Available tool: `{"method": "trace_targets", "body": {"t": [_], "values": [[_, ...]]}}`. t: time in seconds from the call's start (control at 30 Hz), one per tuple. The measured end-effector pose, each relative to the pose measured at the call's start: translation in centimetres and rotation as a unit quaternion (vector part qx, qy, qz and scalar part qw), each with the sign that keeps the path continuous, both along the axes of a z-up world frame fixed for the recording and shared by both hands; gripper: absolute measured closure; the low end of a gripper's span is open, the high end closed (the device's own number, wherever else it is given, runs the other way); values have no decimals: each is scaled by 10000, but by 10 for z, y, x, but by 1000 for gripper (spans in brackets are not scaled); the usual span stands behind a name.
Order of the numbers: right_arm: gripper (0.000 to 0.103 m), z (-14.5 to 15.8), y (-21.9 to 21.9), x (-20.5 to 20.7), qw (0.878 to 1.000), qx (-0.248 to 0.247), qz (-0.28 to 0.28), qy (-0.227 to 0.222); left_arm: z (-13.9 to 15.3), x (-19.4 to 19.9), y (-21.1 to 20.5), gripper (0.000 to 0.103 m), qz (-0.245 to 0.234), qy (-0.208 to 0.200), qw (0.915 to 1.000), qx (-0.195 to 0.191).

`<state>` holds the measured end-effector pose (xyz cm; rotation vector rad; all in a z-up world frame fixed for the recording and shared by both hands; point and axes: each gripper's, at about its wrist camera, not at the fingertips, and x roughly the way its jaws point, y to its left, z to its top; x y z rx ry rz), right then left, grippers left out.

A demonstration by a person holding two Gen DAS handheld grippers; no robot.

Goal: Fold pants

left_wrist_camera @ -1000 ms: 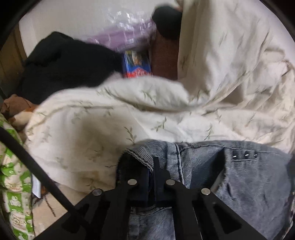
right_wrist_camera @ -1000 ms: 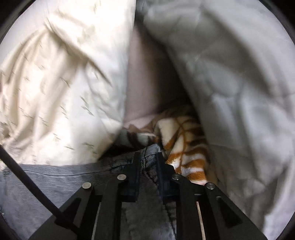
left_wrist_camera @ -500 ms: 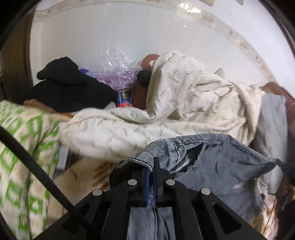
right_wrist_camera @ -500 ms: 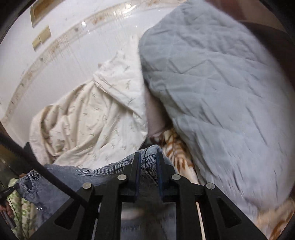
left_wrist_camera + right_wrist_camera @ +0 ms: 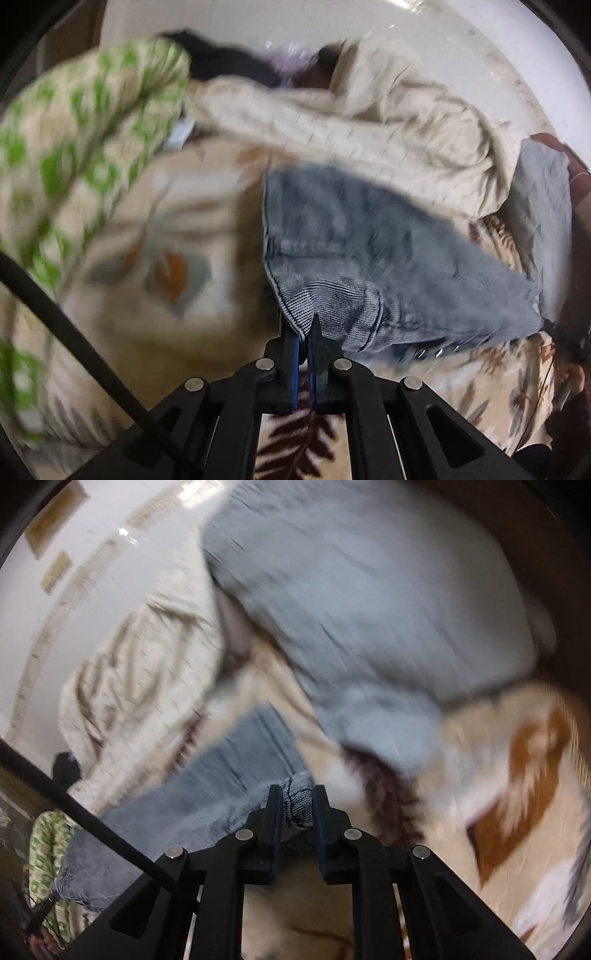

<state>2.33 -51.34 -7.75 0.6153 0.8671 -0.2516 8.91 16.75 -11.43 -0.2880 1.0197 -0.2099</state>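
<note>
On the bed (image 5: 207, 236), over a beige blanket with brown leaf prints, the jeans (image 5: 369, 251) hung stretched between the two grippers. The left gripper (image 5: 303, 334) was clamped almost fully shut on one ribbed edge of the denim, the cloth rising away from its tips and spreading up and to the right. The right gripper (image 5: 297, 805) pinched a thicker bunched roll of the same jeans (image 5: 236, 775) between its pads, jaws a little apart around the wad; from there the denim ran down to the left. Both views were heavily blurred. Beyond the jeans in the left view lay a rumpled cream duvet (image 5: 369, 122), with a green-and-white patterned cloth (image 5: 85, 140) at the left and a dark pile of clothes (image 5: 221, 62) near the white wall (image 5: 461, 44). In the right view a grey quilt (image 5: 369, 609) lay at the upper right, touching the cream duvet (image 5: 147, 672) beside it.
</note>
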Motion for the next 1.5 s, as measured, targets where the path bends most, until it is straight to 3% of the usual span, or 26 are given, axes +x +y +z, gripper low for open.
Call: {"method": "trace_targets", "body": {"t": [0.1,0.2,0.27,0.33,0.37,0.5,0.63,0.73,0.8,0.93,1.07,1.1,1.13,1.17,1.2,1.3,1.5], "values": [[87,-25,-3,-11,9994,236,-174,166,-7,-10,6,99,71,28,9997,-228],[85,-30,-8,-13,9989,352,-214,223,-3,-16,9,97,50,-39,9996,-265],[64,-33,-12,-16,9983,422,-307,259,0,-19,15,93,209,49,9994,-267],[56,-35,-17,-24,9961,609,-578,259,5,-20,20,92,398,57,9987,-316],[56,-33,-18,-26,9957,656,-628,207,9,-24,22,92,491,15,9984,-294],[56,-5,-17,-29,9977,250,-589,-244,46,-38,12,92,695,-670,9945,400],[54,12,-9,-3,9980,201,-267,-546,83,-35,-13,92,581,-1430,9874,359],[51,14,0,29,9983,217,-78,-534,84,-15,-42,92,285,-1438,9888,290],[51,14,3,51,9986,157,-23,-504,69,6,-67,92,84,-1255,9919,177],[47,4,0,91,9999,-95,-21,-28,39,25,-89,92,-56,-1061,9942,180],[47,-23,-2,123,9943,77,285,1021,12,36,-91,92,-71,-904,9949,441],[48,-28,-2,124,9930,218,407,1086,9,38,-89,92,-58,-896,9950,447],[59,-31,0,126,9918,311,515,1129,7,37,-87,92,-52,-909,9948,458],[82,-31,3,127,9914,239,578,1146,6,37,-86,92,-48,-939,9943,509],[91,-28,7,127,9911,47,635,1168,6,36,-86,92,-31,-988,9931,630],[93,-16,19,128,9925,-199,710,975,2,34,-85,89,-22,-1041,9915,782],[94,18,35,134,9951,-555,809,-120,-6,32,-87,90,25,-1096,9893,962]]}}
